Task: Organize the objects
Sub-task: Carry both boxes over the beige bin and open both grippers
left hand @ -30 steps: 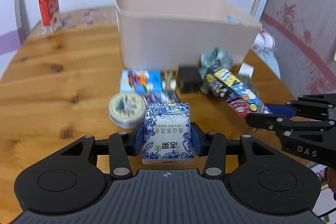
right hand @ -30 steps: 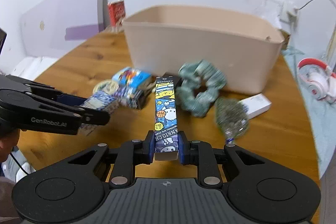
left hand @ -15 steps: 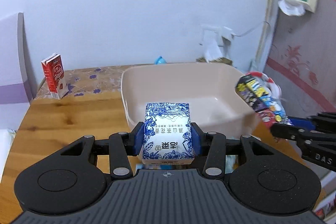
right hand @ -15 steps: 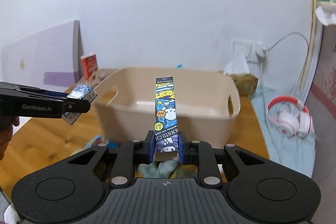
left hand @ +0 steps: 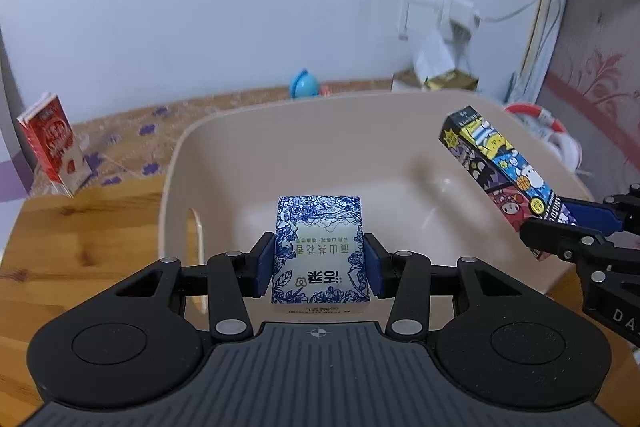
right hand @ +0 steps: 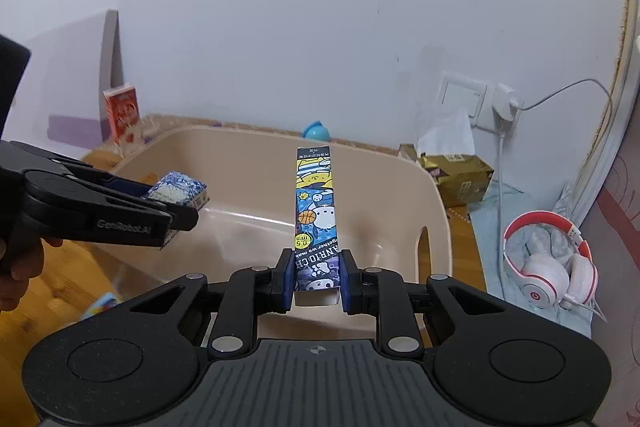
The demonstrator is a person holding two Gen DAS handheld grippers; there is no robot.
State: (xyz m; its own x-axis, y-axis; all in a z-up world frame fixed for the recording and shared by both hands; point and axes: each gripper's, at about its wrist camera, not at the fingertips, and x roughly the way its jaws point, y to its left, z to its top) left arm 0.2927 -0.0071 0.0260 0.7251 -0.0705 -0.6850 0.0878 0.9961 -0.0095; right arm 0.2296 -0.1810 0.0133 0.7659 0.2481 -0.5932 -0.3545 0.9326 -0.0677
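Nearest to us, our left gripper (left hand: 320,263) is clamped on a small blue-and-white tea box (left hand: 319,251), its 2 blue pads pressed against the box's sides. Our right gripper (right hand: 314,281) pinches the lower end of a long cartoon box (right hand: 316,211), which points straight away from us. Both boxes hang in the air over the open beige bin (left hand: 176,163), the tea box above its left part near a handle slot, the cartoon box above its right part and tilted when seen from the left camera (left hand: 504,179). We see only bare bin floor beneath them. The bin stands on a wooden table (left hand: 80,227). Beyond the bin, a red carton (left hand: 50,143) stands upright at the far left, a blue ball-shaped thing (right hand: 316,131) sits by the white wall, and a gold box (right hand: 460,175) lies at the far right. Red-and-white headphones (right hand: 548,263) rest on a cloth off to the right.
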